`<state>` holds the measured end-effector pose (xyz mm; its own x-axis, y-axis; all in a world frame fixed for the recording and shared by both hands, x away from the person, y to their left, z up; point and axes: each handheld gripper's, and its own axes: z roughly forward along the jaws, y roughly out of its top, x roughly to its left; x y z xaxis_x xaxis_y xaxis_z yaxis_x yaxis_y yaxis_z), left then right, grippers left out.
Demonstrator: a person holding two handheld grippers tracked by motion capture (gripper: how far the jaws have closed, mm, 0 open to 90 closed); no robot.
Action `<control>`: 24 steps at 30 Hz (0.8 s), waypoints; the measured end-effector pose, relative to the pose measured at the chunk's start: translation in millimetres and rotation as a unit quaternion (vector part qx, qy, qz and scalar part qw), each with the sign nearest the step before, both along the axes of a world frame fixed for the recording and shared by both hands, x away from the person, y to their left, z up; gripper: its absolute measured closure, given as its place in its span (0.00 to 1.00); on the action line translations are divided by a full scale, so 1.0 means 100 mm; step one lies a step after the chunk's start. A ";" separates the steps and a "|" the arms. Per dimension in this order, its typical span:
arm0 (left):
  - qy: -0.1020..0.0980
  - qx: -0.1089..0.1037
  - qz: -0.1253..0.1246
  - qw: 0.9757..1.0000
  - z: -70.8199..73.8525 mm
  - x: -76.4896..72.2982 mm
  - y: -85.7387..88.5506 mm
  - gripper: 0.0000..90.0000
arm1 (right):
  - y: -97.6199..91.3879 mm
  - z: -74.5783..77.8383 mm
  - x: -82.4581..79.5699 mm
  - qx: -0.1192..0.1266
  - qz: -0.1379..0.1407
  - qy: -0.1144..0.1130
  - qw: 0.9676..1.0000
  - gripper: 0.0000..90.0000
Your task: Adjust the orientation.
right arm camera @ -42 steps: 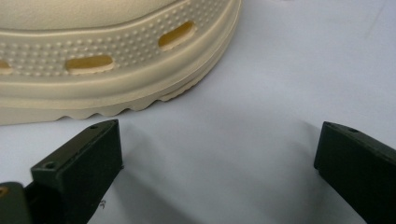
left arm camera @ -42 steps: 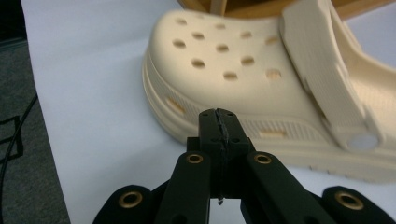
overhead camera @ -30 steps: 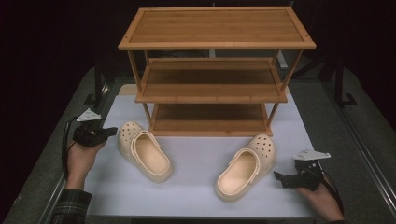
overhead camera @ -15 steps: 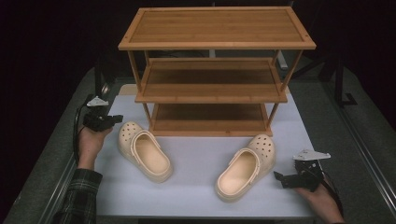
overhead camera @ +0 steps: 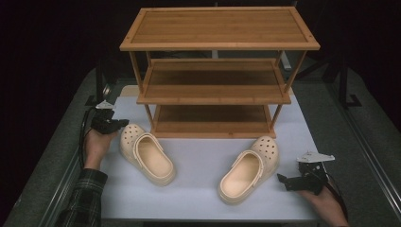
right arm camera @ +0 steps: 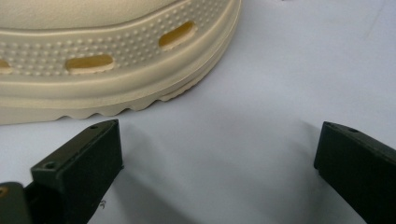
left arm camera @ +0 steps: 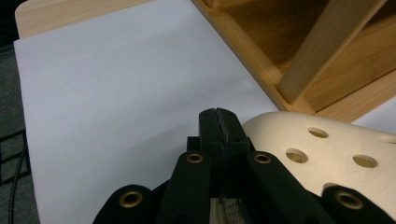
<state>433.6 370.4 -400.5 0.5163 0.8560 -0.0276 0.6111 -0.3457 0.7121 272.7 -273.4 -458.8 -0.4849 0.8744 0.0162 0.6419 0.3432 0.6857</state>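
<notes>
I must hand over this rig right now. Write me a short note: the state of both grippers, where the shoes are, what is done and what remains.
Left gripper: shut, holding nothing, beside the toe of the left clog.
Right gripper: open, holding nothing, low over the white mat, just right of the right clog.
Both beige clogs lie on the mat in front of the bamboo shoe rack, toes toward it.
Done: nothing yet; neither clog is gripped, and no shoe shows on any of the three shelves.
Left: probably grip each clog and set it on a shelf. The left gripper must open first.
</notes>
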 end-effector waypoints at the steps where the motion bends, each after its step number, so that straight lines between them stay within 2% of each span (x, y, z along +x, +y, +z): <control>1: -0.001 0.001 -0.003 1.000 0.00 -0.02 -0.02 1.00 | 0.00 0.00 0.00 0.000 0.000 0.000 1.000 0.01; 5: -0.001 0.004 -0.006 1.000 0.01 -0.10 -0.08 1.00 | 0.00 0.00 0.00 0.000 0.000 0.001 1.000 0.01; 7: 0.003 -0.004 -0.014 1.000 0.00 -0.13 -0.11 1.00 | 0.00 0.00 0.00 0.000 0.000 0.001 1.000 0.01; 9: -0.001 0.001 -0.015 1.000 0.00 -0.17 -0.15 1.00 | 0.00 0.00 0.00 0.000 0.000 0.001 1.000 0.01; 17: 0.004 -0.015 -0.045 0.999 -0.02 -0.32 -0.34 1.00 | 0.00 0.00 0.00 0.001 0.000 0.001 1.000 0.01; 24: 0.008 -0.015 -0.064 0.998 -0.02 -0.48 -0.51 1.00 | 0.00 0.00 0.00 0.001 0.000 0.001 1.000 0.01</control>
<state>386.1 319.7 -402.3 0.6205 0.7818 -0.0619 0.5750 -0.3999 0.7138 273.1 -273.6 -458.7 -0.4856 0.8740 0.0187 0.6433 0.3428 0.6845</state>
